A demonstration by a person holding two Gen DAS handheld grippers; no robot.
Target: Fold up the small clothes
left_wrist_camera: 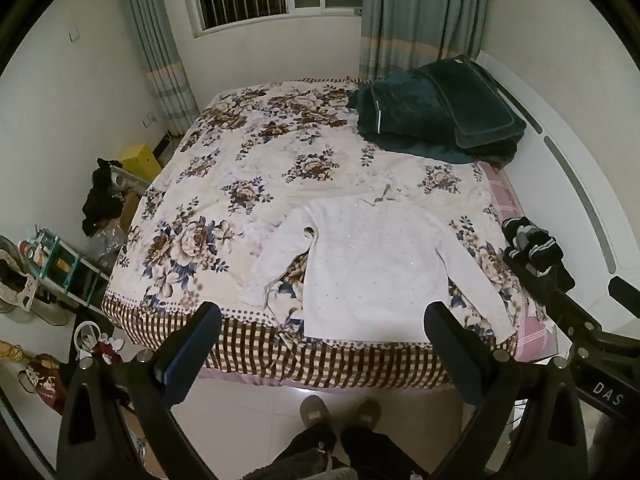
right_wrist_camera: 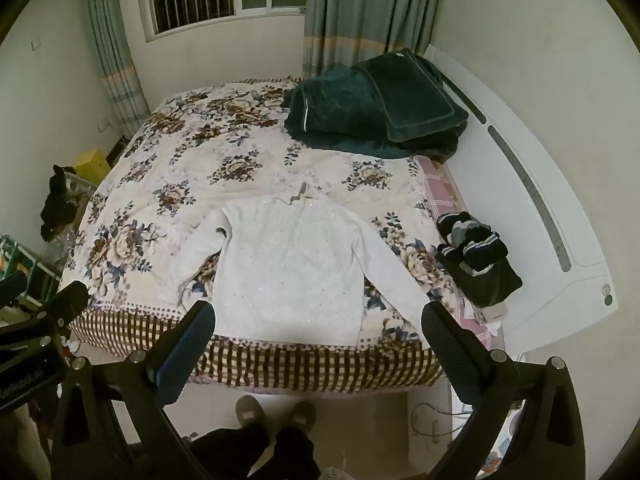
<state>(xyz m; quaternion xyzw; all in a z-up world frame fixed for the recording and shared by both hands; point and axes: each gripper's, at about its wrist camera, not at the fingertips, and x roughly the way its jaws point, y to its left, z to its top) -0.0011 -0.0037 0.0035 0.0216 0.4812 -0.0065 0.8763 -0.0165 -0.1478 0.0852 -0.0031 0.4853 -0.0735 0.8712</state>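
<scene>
1. At the near edge of the bed (left_wrist_camera: 248, 364), you hold both tools back over the floor, clear of the cloth, which reads as a pause to choose the first fold before you touch anything.
2. Your left gripper (left_wrist_camera: 322, 322) stands with its jaws wide and nothing between them; it frames the lower hem of the white sweater (left_wrist_camera: 372, 264), so you look set to take the left side.
3. The sweater lies flat near the bed's near edge, about midway along it, neck toward the far edge and hem just short of the checked border. This spread-out pose probably serves the folding: every seam is in reach.
4. Its left sleeve bends at the elbow, back toward the near edge; its right sleeve runs straight and slants toward the near right corner. The knit is pale, dotted with small sparkles, and fairly smooth.
5. Your right gripper (right_wrist_camera: 320, 322) is likewise spread wide and empty.
6. Along the right edge sits a dark striped garment (right_wrist_camera: 474, 252), apart from the sweater, likely waiting its turn.
</scene>
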